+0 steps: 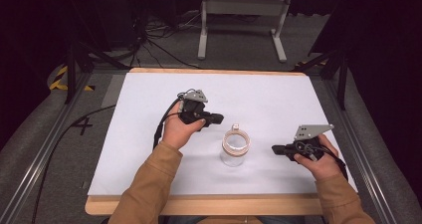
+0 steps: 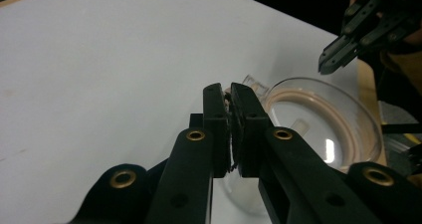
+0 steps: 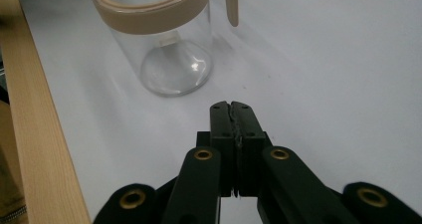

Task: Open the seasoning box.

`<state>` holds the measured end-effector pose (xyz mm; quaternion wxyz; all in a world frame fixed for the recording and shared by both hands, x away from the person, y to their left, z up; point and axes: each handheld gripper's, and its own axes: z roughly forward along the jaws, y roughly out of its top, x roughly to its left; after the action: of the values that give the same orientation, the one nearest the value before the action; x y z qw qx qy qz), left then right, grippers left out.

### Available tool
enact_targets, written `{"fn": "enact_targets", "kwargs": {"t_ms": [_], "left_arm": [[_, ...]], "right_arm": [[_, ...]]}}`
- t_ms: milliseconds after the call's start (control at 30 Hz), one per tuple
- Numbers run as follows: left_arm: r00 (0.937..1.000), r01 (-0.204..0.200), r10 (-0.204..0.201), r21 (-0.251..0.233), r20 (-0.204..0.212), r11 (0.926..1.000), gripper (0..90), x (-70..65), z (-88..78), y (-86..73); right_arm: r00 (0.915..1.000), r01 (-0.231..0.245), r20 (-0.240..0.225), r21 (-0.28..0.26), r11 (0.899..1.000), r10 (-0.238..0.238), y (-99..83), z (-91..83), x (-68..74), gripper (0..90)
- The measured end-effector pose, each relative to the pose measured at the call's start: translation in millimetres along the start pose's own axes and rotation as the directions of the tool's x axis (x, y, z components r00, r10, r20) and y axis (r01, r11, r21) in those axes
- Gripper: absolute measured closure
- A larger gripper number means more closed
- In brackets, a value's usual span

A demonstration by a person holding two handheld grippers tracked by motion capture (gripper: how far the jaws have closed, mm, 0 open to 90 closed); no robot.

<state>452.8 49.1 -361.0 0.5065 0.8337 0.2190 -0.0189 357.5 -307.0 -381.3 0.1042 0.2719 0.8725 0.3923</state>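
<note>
Left claw [image 1: 217, 118] pinched closed, empty, just beside the glass jar [image 1: 235, 149]; right claw [image 1: 276, 149] likewise closed, empty. Both flank the jar on the table [image 1: 149, 134], likely readying a hold.

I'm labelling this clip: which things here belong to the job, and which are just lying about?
In the job: glass jar; left tool, shut; right tool, shut.

Lying about: white table mat; metal stand and cables on the floor beyond.

One clear glass jar [image 1: 234, 148] with a tan rim band stands on the one white tabletop [image 1: 278, 99]. Two tools flank the jar: the left tool [image 1: 218, 118] and the right tool [image 1: 275, 149].
</note>
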Motion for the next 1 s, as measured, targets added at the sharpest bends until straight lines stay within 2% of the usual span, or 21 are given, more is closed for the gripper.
{"fn": "enact_targets", "kwargs": {"t_ms": [33,100,300,367,400,467,633,667,767,833,1000], "left_arm": [[1.0000,0.006,-0.006,-0.003,0.007,1.0000,85.9,-0.9,3.5,1.3],[0.9999,-0.010,0.010,0.002,0.007,0.9999,85.1,-1.6,9.0,4.0],[0.9992,-0.025,0.025,0.012,0.032,0.9996,84.2,-1.6,24.7,8.8],[0.9983,-0.019,0.018,0.003,0.056,0.9998,84.9,-0.6,29.7,9.6],[0.9981,-0.016,0.015,0.016,0.060,0.9997,85.1,-0.6,30.6,10.3],[0.9974,-0.015,0.014,0.015,0.071,0.9998,85.0,-1.2,35.2,11.5],[0.9976,-0.016,0.015,0.023,0.068,0.9996,85.5,-0.1,37.8,12.8],[0.9976,-0.018,0.015,0.041,0.068,0.9990,85.7,0.6,36.5,13.5],[0.9971,-0.005,0.003,0.027,0.077,0.9996,87.3,1.2,37.1,12.6],[0.9973,-0.006,0.002,0.047,0.073,0.9989,88.7,2.1,36.1,12.5],[0.9974,-0.008,0.005,0.048,0.072,0.9988,89.1,2.1,36.2,12.5]], "right_arm": [[1.0000,0.004,-0.002,0.002,1.000,-0.004,-0.6,0.1,0.8,89.1],[1.0000,0.004,-0.003,0.007,1.000,-0.004,-2.3,-0.4,2.5,89.1],[1.0000,-0.004,-0.001,0.016,1.000,0.004,-9.2,-2.2,7.2,88.9],[0.9999,-0.012,-0.001,0.022,1.000,0.012,-11.2,-2.6,8.9,88.8],[1.0000,-0.009,0.002,0.021,1.000,0.009,-12.6,-2.6,9.6,88.7],[0.9999,-0.011,0.005,0.024,1.000,0.011,-14.6,-3.4,11.0,88.7],[0.9998,-0.018,0.010,0.022,1.000,0.018,-17.6,-6.7,12.9,88.4],[0.9998,-0.020,0.010,0.023,1.000,0.020,-18.0,-7.3,13.3,88.3],[0.9998,-0.020,0.010,0.018,1.000,0.020,-18.4,-8.2,13.9,88.2],[0.9998,-0.020,0.010,0.019,1.000,0.019,-18.0,-7.9,14.7,88.2],[1.0000,-0.007,-0.001,0.016,1.000,0.007,-14.7,-3.4,19.0,88.2]]}}
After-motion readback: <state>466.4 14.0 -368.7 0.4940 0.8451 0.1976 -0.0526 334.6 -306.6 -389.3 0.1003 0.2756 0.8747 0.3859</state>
